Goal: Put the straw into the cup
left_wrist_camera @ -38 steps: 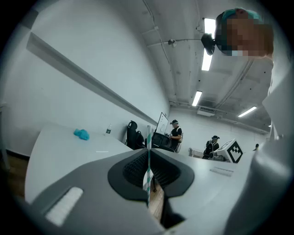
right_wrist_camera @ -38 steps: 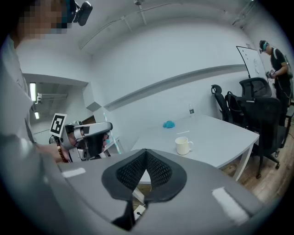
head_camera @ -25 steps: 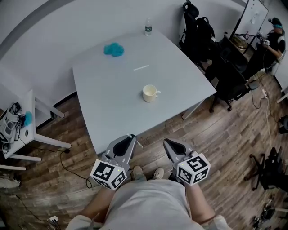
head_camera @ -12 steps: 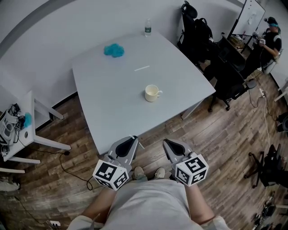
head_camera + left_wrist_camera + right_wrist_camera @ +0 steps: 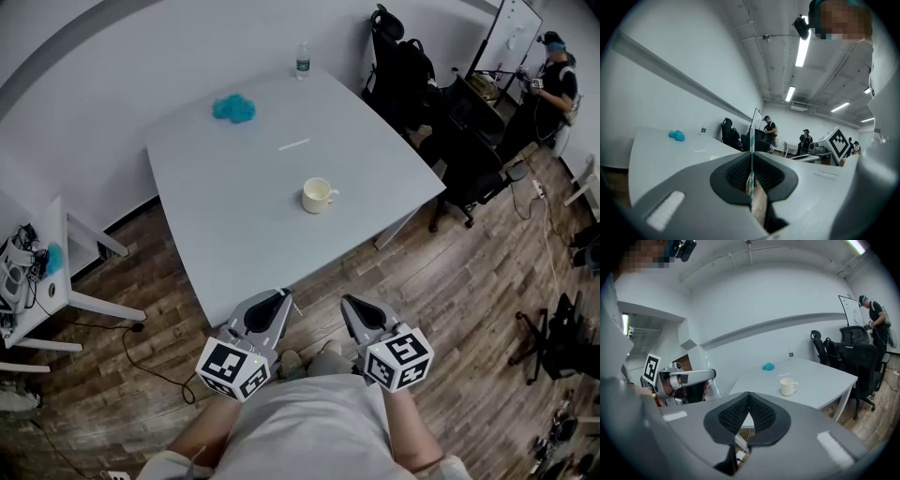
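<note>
The cream cup stands upright near the middle of the grey table; the right gripper view shows the cup too. My left gripper is below the table's front edge, shut on a teal-and-white striped straw that stands upright between its jaws. From the right gripper view the straw sticks up from the left gripper. My right gripper is beside it, shut, and its jaws meet with nothing between them. Both grippers are well short of the cup.
A thin white strip, a blue cloth and a water bottle lie on the table beyond the cup. Black office chairs stand to the right, where a person stands farther off. A small side table is at the left.
The head view has shifted a little. Both grippers stay low in front of the body, the left still shut on the straw.
</note>
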